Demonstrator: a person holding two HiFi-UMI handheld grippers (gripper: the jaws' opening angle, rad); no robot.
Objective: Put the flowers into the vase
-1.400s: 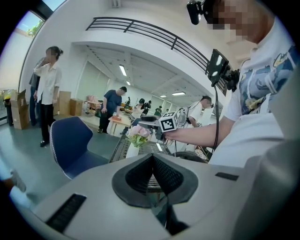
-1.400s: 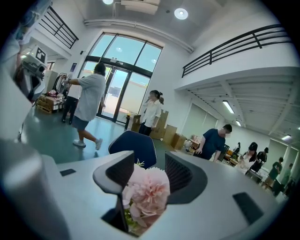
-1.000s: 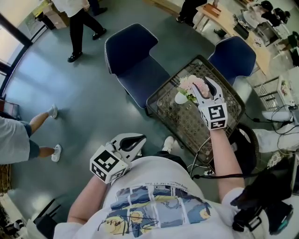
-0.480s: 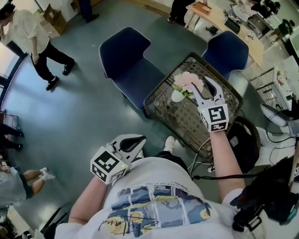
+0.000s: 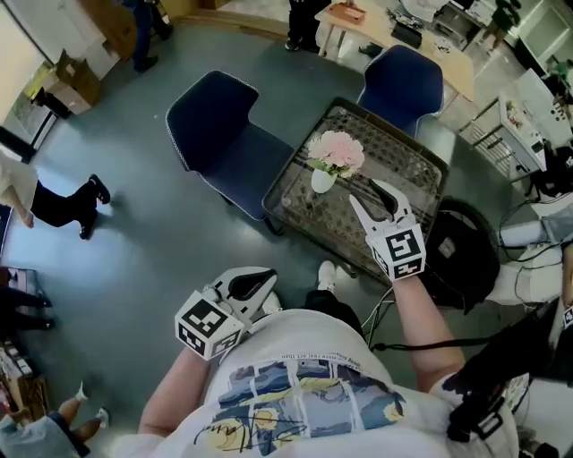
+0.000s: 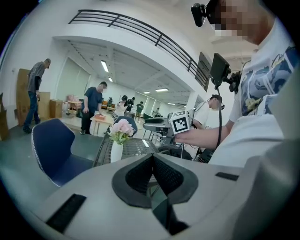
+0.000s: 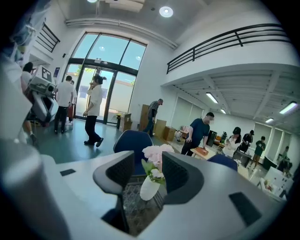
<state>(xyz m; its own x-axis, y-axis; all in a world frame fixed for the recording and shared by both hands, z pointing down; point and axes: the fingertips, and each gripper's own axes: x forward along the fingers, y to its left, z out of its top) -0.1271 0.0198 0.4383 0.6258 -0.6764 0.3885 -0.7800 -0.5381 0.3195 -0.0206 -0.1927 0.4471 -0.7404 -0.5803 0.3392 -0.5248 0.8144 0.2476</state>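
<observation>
A bunch of pink flowers [image 5: 337,150] stands upright in a small white vase [image 5: 322,181] on the wire-mesh table [image 5: 412,170]. My right gripper [image 5: 374,197] hovers over the table to the near right of the vase, clear of it, open and empty. The right gripper view shows the vase [image 7: 150,187] and the flowers [image 7: 157,152] through the gap between the jaws, some way ahead. My left gripper [image 5: 255,284] is low by my body, shut on nothing. In the left gripper view the flowers [image 6: 121,128] stand far ahead, with the right gripper [image 6: 154,125] to their right.
Two dark blue chairs [image 5: 224,134] [image 5: 403,76] stand at the table's left and far sides. A round black seat [image 5: 461,255] and cables lie to the table's right. Several people walk about the hall farther off, beside desks [image 5: 403,27] at the back.
My right gripper has drawn back from the flowers toward me, jaws still apart. The flowers stay in the vase. The left gripper has barely shifted.
</observation>
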